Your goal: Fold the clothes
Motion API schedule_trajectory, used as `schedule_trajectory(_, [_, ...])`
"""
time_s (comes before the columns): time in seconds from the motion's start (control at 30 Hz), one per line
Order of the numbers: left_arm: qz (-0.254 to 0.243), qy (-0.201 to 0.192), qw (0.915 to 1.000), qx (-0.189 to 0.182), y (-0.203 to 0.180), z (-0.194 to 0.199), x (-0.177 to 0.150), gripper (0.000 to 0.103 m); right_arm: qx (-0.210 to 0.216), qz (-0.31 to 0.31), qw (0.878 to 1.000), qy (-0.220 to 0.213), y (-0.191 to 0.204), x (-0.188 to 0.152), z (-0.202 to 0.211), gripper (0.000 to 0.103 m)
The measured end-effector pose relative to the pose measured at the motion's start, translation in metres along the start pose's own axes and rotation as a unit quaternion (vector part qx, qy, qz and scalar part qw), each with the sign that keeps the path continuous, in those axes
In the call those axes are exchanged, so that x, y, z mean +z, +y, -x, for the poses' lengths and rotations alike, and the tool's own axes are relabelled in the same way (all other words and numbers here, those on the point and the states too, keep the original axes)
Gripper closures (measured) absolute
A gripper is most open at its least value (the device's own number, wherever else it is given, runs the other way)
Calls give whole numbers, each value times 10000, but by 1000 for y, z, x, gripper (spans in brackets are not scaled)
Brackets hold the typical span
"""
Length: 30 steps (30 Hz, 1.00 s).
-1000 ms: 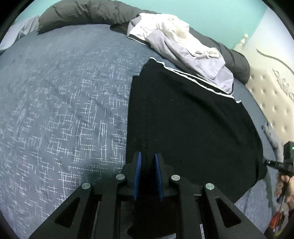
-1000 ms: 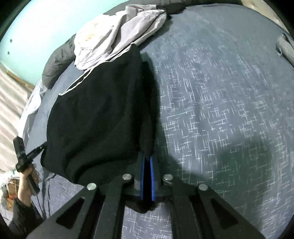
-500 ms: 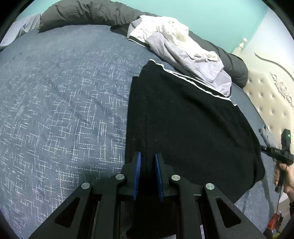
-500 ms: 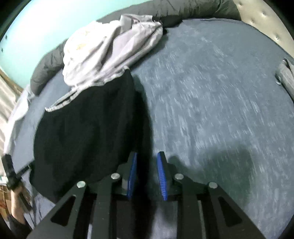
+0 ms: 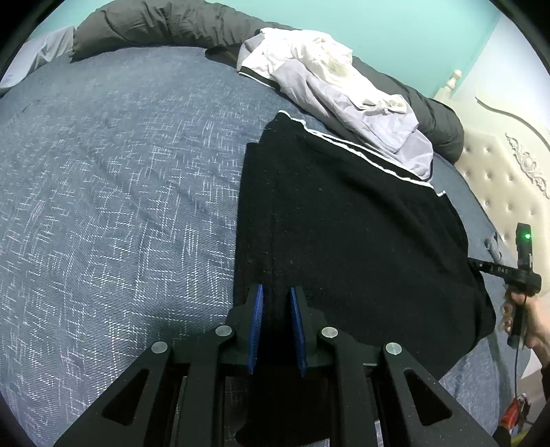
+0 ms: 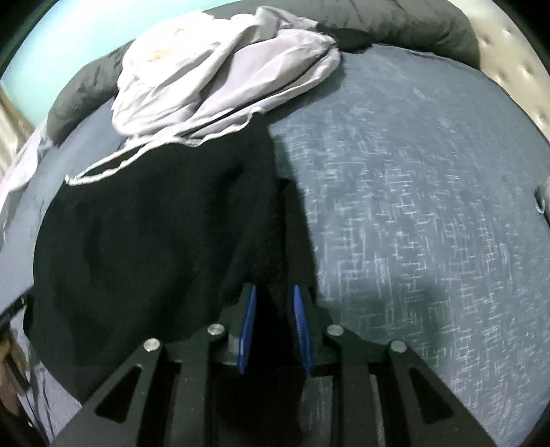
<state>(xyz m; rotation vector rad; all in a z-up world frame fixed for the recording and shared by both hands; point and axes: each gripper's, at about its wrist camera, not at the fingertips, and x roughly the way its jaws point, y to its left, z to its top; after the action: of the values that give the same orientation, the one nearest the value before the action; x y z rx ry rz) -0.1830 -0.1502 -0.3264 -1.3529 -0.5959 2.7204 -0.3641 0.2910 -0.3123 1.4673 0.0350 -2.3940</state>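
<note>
A black garment (image 5: 343, 223) with a white-trimmed edge lies spread flat on the blue bed cover (image 5: 120, 206). My left gripper (image 5: 275, 302) is at its near edge, blue pads shut on a thick fold of the black cloth. In the right wrist view the same black garment (image 6: 137, 240) fills the left half. My right gripper (image 6: 273, 302) stands open at its opposite edge, with loose black cloth lying between the parted pads. At the far right of the left wrist view, a hand (image 5: 529, 323) holds the other tool's handle (image 5: 524, 271) by the garment's edge.
A heap of pale lilac and white clothes (image 5: 330, 79) overlaps the garment's far end. A rolled dark grey duvet (image 5: 154, 24) runs along the back. A tufted cream headboard (image 5: 508, 172) borders the right side. The blue bed cover (image 6: 429, 206) stretches to the right.
My right gripper, shut on the black cloth a second ago, has opened and moved in over the garment's edge. The left gripper keeps its hold and has barely moved.
</note>
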Motion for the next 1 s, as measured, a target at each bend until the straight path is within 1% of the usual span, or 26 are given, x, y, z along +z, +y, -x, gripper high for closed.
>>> schedule_trajectory(0.07, [6, -1, 10000, -14, 1, 0, 0, 84, 72, -12, 9999, -81, -1, 5, 1, 81])
schedule_trajectory(0.13, [13, -1, 10000, -27, 1, 0, 1, 83, 85, 110, 9998, -106, 3, 11, -2, 81])
schedule_trajectory(0.27, [19, 3, 10000, -32, 1, 0, 2, 83, 151, 290, 9995, -33, 10, 20, -11, 81])
schedule_trajectory(0.3, [12, 2, 10000, -30, 1, 0, 2, 83, 198, 255, 9995, -15, 9, 21, -12, 90])
schedule_trajectory(0.37, [14, 2, 10000, -38, 1, -1, 2, 83, 328, 175, 9993, -16, 8, 21, -13, 98])
schedule_trajectory(0.4, [18, 2, 10000, -43, 2, -1, 2, 83, 387, 143, 9991, -36, 8, 21, -12, 100])
schedule_trajectory(0.5, [26, 4, 10000, -51, 1, -1, 2, 83, 474, 48, 9986, -225, 5, 20, -3, 101])
schedule_trajectory(0.6, [37, 2, 10000, -59, 1, -1, 2, 83, 414, -270, 9978, -446, -10, 20, 6, 101])
schedule_trajectory(0.7, [36, -2, 10000, -67, 2, -1, 3, 83, 218, -385, 9978, -501, -21, 20, 9, 101])
schedule_trajectory(0.83, [36, 3, 10000, -67, 2, -1, 3, 83, -62, -316, 9990, -306, -21, 22, -4, 101])
schedule_trajectory(1.0, [42, 7, 9999, -102, 4, 0, 2, 83, -103, -248, 9993, -272, -23, 22, -2, 101])
